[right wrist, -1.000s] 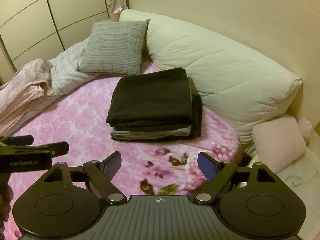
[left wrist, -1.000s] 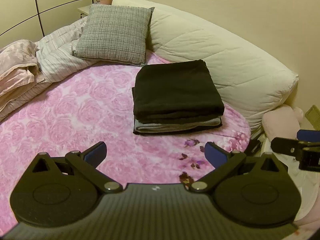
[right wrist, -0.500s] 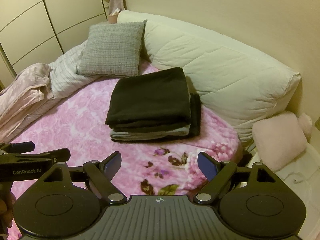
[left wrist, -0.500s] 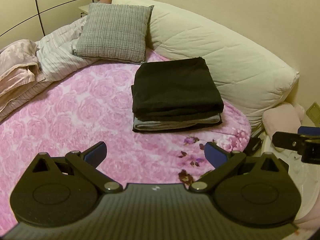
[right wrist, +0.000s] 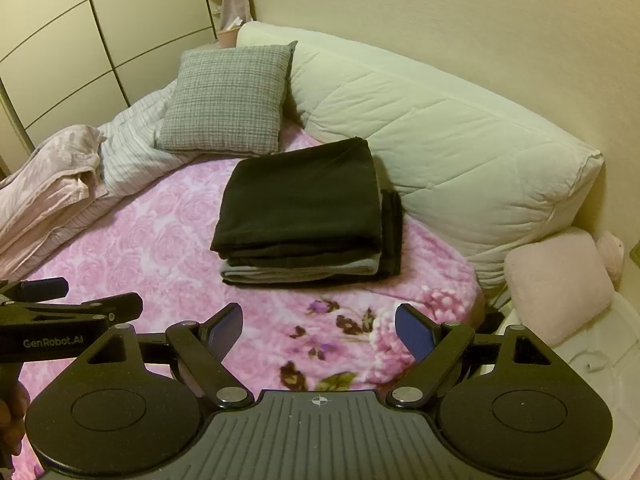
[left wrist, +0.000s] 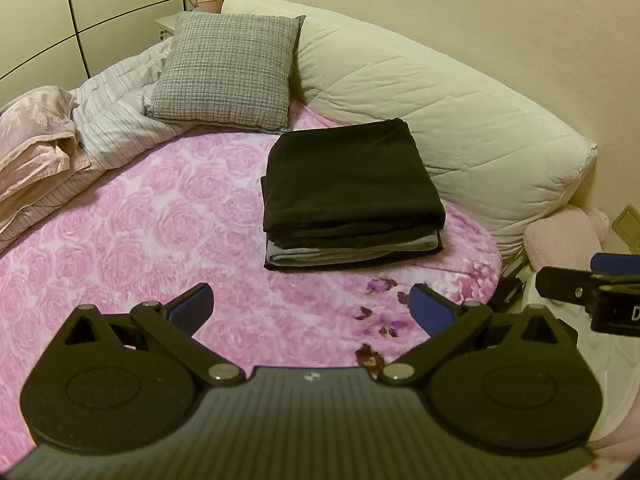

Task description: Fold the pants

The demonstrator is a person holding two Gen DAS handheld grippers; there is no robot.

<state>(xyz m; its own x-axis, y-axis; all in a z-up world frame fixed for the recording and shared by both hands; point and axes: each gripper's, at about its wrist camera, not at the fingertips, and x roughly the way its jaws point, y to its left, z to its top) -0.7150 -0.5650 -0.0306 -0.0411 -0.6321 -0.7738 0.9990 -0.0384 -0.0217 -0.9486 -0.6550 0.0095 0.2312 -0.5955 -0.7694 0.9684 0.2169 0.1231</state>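
Folded black pants on top of a small stack, over a grey garment and another dark piece, lying on the pink rose blanket just in front of the long cream bolster. Soft, limp, fairly light by the look; likely to slump and slide off the stack if pulled from one side, so best pinched at the near folded edge, both corners together. Grey checked cushion behind and left of the stack, striped duvet and crumpled pink cloth farther left, pale pink cushion to its right off the bed edge. Nothing between the stack and the grippers. Left gripper and right gripper both spread wide, holding nothing, hanging over the blanket short of the stack
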